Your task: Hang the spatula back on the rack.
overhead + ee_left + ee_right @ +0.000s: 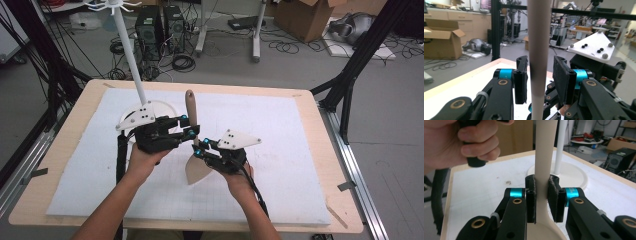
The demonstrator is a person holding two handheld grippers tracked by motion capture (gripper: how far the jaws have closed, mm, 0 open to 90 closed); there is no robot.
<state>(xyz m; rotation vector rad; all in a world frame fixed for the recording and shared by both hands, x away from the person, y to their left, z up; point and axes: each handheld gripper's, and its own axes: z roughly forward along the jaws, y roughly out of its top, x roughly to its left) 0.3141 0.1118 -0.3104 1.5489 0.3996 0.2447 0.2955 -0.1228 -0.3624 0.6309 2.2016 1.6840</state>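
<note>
Right gripper (541,195) fingers clamp spatula (544,157) handle; left gripper (540,75) fingers apart around it, one touching

My right gripper (541,200) pads clamp spatula handle (545,157) upright; white stand base (574,173) behind; my other hand (461,142) upper left.
</note>
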